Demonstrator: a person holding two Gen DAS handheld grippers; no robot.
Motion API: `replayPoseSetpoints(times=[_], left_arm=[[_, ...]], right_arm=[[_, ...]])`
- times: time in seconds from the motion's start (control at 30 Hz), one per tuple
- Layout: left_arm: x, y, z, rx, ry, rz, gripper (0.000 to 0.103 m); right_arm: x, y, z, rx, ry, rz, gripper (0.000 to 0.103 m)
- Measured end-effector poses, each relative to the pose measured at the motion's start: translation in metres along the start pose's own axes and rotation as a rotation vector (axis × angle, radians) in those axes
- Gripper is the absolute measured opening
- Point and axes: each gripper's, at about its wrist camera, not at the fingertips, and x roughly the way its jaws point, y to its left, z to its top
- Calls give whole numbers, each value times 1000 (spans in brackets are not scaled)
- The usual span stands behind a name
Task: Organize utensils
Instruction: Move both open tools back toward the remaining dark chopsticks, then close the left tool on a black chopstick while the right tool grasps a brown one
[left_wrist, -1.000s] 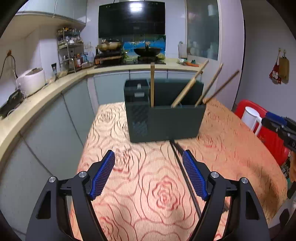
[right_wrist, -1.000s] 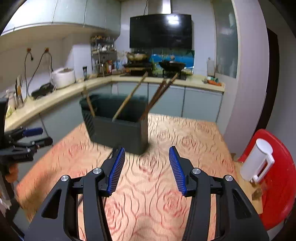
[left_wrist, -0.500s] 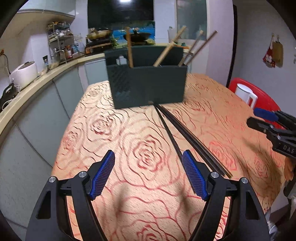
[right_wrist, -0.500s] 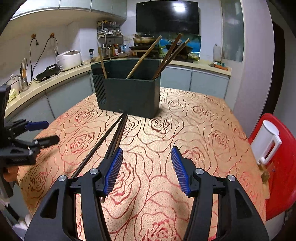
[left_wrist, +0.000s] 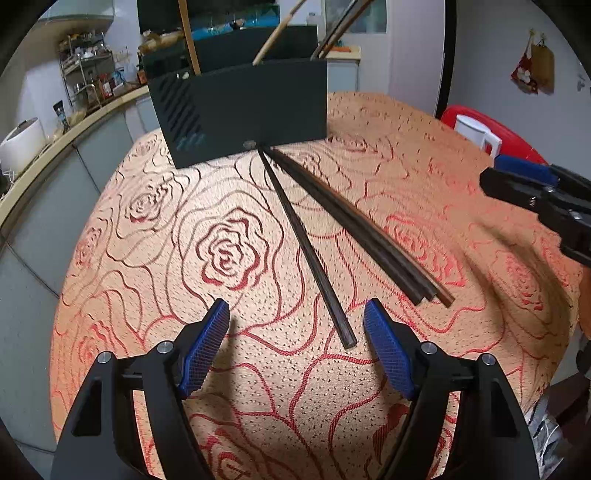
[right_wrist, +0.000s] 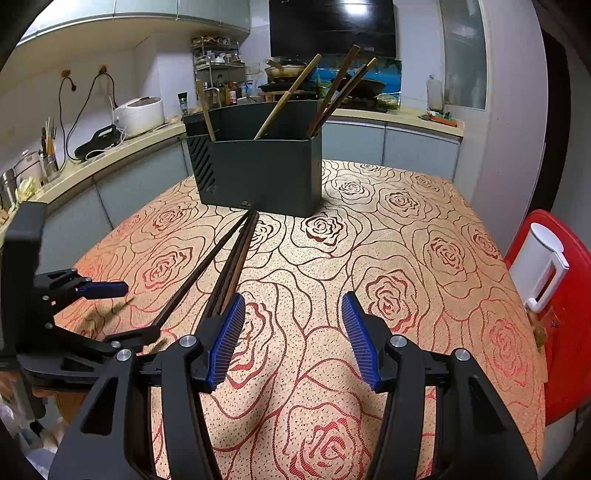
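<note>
We log: left hand-held gripper (left_wrist: 295, 332) released, lowered over single chopstick (left_wrist: 306, 247) at one o'clock; right hand-held gripper (right_wrist: 293, 332) released, empty; bundle (left_wrist: 354, 225) lies on bench (left_wrist: 147, 258) before holder (left_wrist: 240, 110); pickup imminent

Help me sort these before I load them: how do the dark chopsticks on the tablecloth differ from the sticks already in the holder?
The dark chopsticks lie flat on the tablecloth; the sticks in the holder stand leaning at angles. Those on the cloth are all near-black; those in the holder are lighter tan or brown wood. Both sets are long, thin and straight.
</note>
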Motion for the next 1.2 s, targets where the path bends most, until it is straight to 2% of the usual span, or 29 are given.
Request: replayPoseSetpoints(times=[0.27, 0.53, 0.7, 0.93, 1.2], left_arm=[[3, 9, -3, -24, 7, 25, 73], [-2, 23, -11, -65, -2, 30, 73], [-3, 24, -12, -67, -8, 34, 73], [-4, 26, -14, -78, -9, 27, 73], [-5, 27, -14, -77, -14, 29, 72]], right_arm=[[1, 10, -9, -38, 20, 27, 53], [7, 37, -32, -126, 81, 108, 52], [16, 53, -41, -188, 129, 128, 37], [22, 49, -44, -194, 142, 88, 30], [30, 24, -37, -113, 143, -12, 26]])
